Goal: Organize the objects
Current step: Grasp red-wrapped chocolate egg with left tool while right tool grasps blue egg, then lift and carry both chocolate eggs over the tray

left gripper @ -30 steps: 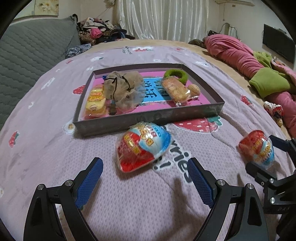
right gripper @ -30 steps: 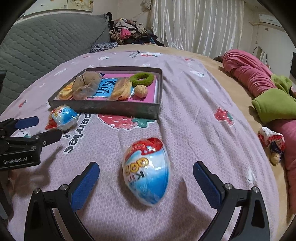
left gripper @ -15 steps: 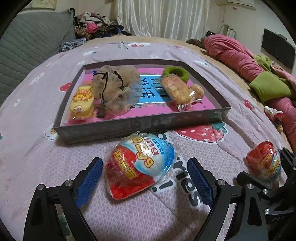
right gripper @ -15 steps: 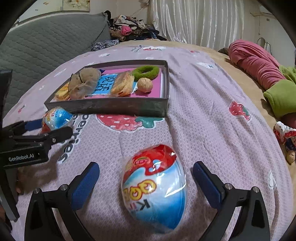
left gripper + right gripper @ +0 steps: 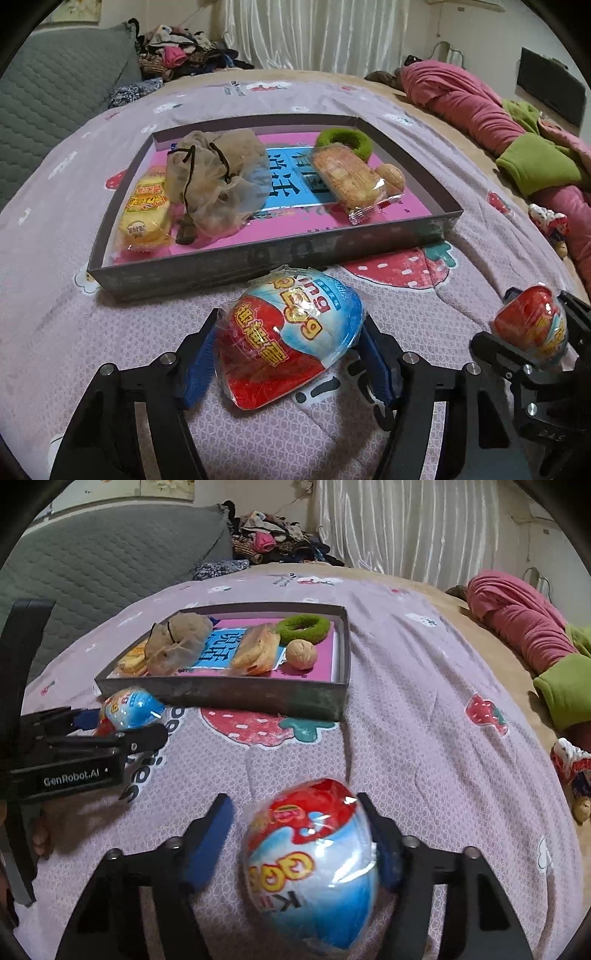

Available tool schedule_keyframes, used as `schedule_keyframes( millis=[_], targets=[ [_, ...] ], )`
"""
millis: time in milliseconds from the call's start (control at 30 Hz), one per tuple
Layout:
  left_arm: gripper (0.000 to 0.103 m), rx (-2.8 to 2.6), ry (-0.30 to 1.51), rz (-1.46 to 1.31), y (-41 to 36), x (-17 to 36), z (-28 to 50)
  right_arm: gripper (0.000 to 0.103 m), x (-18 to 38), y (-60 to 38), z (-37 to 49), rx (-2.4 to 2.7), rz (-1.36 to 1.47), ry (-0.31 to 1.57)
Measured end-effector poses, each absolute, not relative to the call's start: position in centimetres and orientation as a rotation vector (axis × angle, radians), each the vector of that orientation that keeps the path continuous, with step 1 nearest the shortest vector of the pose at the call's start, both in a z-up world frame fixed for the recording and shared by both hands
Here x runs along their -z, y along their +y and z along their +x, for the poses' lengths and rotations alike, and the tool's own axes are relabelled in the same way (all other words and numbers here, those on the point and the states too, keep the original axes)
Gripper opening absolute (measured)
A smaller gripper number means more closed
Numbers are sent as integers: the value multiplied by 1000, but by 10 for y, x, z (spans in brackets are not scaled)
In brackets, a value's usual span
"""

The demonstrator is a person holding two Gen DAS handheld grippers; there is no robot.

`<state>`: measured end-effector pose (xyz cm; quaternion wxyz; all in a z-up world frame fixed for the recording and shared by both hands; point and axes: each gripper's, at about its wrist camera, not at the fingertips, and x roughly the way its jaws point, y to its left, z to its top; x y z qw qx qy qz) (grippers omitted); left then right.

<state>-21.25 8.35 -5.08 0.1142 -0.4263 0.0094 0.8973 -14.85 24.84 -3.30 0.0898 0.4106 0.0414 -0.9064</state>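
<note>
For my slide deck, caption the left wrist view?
Left gripper fingers closing around a wrapped toy egg before the gray tray on the bedspread.

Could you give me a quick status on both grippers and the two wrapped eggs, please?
Left gripper closing around left egg. Right gripper closing; right egg against one pad, gap at the other. Both eggs on the bedspread; path to grey tray unobstructed.
</note>
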Motion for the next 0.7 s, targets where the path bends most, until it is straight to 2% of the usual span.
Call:
schedule_keyframes(
  millis=[67,233,433,700],
  targets=[
    [68,-2625,14,-1234,83,50,-212,52,32,248,-146,2700,1202,126],
    [68,-2624,-31,-1211,78,48,-207,52,31,246,-142,2714,1182,121],
    [68,-2633,-47,-1197,75,47,-196,52,22,252,-131,2698,1121,3],
    [68,-2672,-16,-1181,69,35,-160,52,6,233,-114,2660,1074,36]
  ],
)
